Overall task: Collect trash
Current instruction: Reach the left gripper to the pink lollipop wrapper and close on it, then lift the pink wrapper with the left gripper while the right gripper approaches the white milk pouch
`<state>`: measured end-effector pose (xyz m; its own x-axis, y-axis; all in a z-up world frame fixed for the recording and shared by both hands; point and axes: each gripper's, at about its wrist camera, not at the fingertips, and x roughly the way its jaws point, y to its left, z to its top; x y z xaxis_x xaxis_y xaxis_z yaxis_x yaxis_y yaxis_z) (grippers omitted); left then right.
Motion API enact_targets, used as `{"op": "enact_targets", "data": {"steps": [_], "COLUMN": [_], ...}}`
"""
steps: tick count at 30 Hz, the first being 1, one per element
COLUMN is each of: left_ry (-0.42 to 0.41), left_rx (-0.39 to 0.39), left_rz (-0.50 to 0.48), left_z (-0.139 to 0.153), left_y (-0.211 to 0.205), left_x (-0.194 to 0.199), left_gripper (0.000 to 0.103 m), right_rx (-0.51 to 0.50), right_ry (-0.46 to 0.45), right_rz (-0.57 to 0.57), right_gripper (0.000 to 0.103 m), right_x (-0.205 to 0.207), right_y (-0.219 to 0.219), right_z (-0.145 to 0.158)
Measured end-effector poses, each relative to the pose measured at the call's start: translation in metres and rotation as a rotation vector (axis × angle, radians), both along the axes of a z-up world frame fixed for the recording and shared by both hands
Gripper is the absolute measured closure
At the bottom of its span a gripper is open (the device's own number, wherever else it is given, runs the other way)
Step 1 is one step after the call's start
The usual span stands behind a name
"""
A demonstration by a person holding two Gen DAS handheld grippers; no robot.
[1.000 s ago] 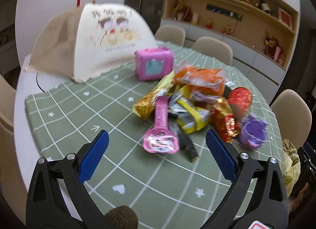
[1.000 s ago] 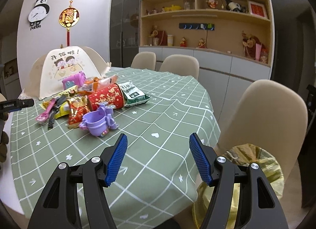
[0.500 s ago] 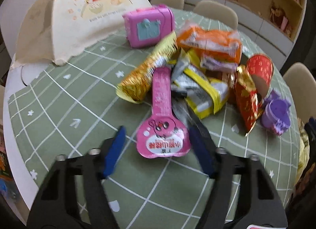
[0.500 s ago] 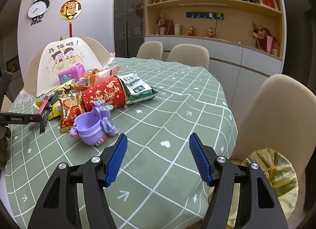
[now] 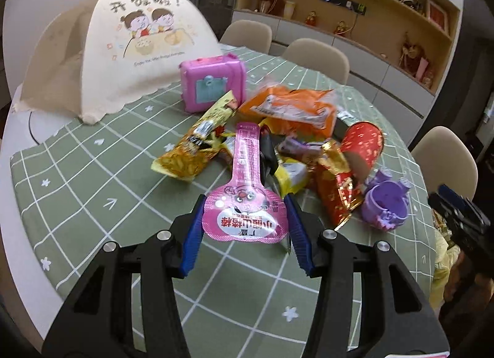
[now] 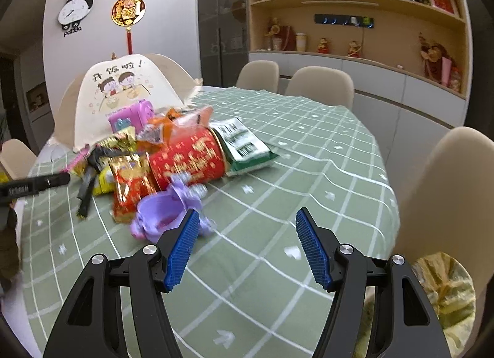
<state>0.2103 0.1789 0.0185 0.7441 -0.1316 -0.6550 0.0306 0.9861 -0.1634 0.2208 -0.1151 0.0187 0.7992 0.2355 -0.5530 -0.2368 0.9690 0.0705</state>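
Observation:
A heap of snack wrappers lies on the green checked tablecloth (image 5: pixel 77 179). My left gripper (image 5: pixel 245 228) is shut on the wide end of a pink spoon-shaped wrapper (image 5: pixel 245 200), which points away toward the heap. Beside it lie a yellow chip bag (image 5: pixel 197 142), an orange bag (image 5: pixel 293 108), a red foil pack (image 5: pixel 339 185), a red tube can (image 6: pixel 188 157) and a purple plastic cup (image 6: pixel 160 213). My right gripper (image 6: pixel 244 247) is open and empty above the cloth, its left finger close to the purple cup. A green-white packet (image 6: pixel 244 145) lies behind the can.
A cream food cover (image 5: pixel 132 49) stands at the back left, with a pink toy case (image 5: pixel 213 80) in front of it. A yellow-lined trash bin (image 6: pixel 444 293) sits off the table's right edge. Beige chairs (image 6: pixel 447 191) ring the table.
My left gripper moved in and closed on the pink wrapper's wide end, from wide open a second ago. My right gripper moved forward toward the purple cup and stayed open.

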Motion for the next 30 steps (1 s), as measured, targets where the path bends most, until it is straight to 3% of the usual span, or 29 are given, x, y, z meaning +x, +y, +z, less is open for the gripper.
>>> {"op": "enact_targets", "data": {"steps": [5,10,23,30], "left_ry": [-0.019,-0.036,-0.066,-0.054], "left_rx": [-0.033,-0.05,-0.063,-0.073], "left_rz": [-0.003,0.02,0.054,0.065], "left_z": [0.003,0.009,0.016,0.013], "left_y": [-0.002,0.007,0.034,0.042], "left_x": [0.002,-0.002,-0.012,-0.011], "left_gripper": [0.056,0.056,0.055,0.055], "right_rx": [0.084,0.091,0.293,0.21], "right_ry": [0.058,0.12,0.387,0.372], "right_rz": [0.036,0.05,0.077,0.053], "right_gripper": [0.041,0.041,0.041,0.041], "right_x": [0.036,0.072,0.128,0.15], "right_y": [0.015,0.036,0.054,0.074], "right_z": [0.011,0.014,-0.016,-0.013]}}
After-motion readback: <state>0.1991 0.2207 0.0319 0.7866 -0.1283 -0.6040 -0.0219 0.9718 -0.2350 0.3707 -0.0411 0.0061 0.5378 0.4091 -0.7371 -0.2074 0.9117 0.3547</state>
